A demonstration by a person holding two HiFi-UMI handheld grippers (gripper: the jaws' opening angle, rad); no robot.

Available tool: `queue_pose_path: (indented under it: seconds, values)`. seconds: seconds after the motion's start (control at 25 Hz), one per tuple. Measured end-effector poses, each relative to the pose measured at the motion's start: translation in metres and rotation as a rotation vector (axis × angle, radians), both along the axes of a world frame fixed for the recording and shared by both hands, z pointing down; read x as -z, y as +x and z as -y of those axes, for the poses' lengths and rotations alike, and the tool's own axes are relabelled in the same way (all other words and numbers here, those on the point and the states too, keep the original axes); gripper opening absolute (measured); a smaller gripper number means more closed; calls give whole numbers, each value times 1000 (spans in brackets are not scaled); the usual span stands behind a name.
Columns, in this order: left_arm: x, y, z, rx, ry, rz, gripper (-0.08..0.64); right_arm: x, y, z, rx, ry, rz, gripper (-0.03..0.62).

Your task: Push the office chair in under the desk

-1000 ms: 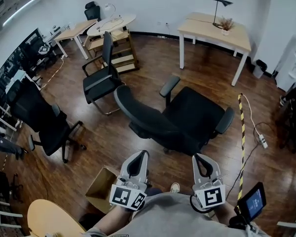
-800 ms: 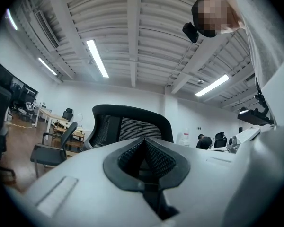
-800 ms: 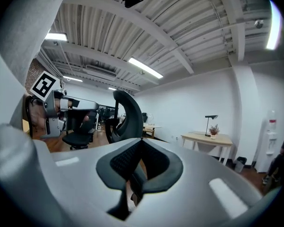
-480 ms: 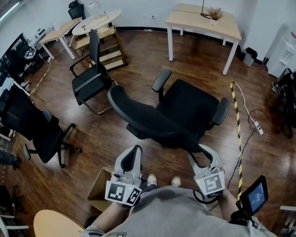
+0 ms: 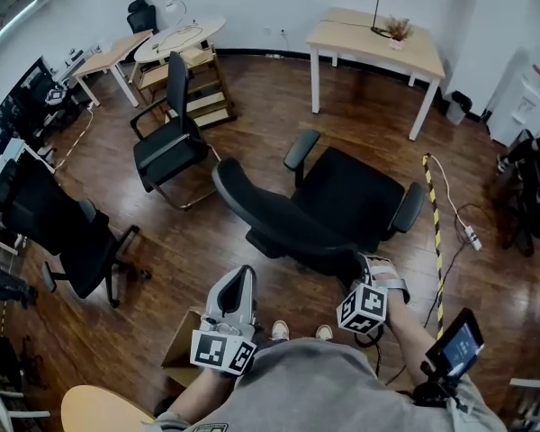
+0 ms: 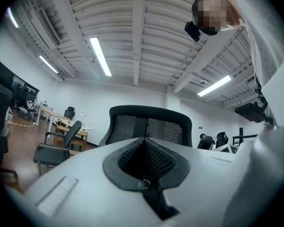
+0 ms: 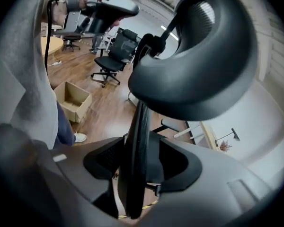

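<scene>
office chair (image 5: 351,196): black, at the centre of the head view; its backrest (image 5: 265,210) is turned toward the person and its seat faces the desk; chair and desk are well apart
desk (image 5: 364,41): upper right of the frame, pale top on white legs by the far wall; a lamp (image 5: 382,3) and a small plant (image 5: 398,30) stand at its far right end
open room: a band of wood floor (image 5: 360,120) shows between the seat's front and the desk's near legs
edges left: a second black chair (image 5: 166,147) stands upper left of the backrest, near it but apart; a cardboard box (image 5: 182,345) sits lower left, just beside the left gripper
edges right: a yellow-and-black strip (image 5: 436,232) runs down the floor just right of the chair's armrest
left gripper (image 5: 244,273): lower centre-left, short of the backrest; its own view shows the left gripper (image 6: 144,140) with jaws closed together on nothing and the backrest (image 6: 149,126) beyond the tips
right gripper (image 5: 375,268): lower centre-right, at the backrest's lower right edge; in its own view the right gripper (image 7: 146,148) has its jaws wide apart; the backrest's thin edge (image 7: 135,174) stands between them, not clamped
change: a second ago the right gripper was closed, lower in the frame and clear of the chair, with its marker cube facing up; its jaws have just been opening, its cube is now tilted, and it is at the backrest; the left gripper's place in the frame is little changed
</scene>
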State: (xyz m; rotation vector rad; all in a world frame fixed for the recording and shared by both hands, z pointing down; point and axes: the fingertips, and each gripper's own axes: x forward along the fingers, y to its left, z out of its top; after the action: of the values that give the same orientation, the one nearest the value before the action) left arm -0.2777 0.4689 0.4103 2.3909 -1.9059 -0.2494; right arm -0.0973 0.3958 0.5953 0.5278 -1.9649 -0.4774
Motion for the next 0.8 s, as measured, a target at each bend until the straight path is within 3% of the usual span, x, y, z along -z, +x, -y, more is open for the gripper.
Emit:
queue_pose_path:
  seconds: [0.08,0.16,0.4,0.8]
  values:
    - [-2,-9,2,6,-1,0,12,-9,-6,-1,-5,-20,-32,178]
    - [-3,-15,4,8,0,0,12,-11,-9,-3,-15,-14,-35,149]
    - [-8,-23,15,-8,-5,16,12,-10,5,-3,-35,4,-39,135]
    - [-14,-21,35,-45,-28,34,12,-8,81,1,-52,39,-138,130]
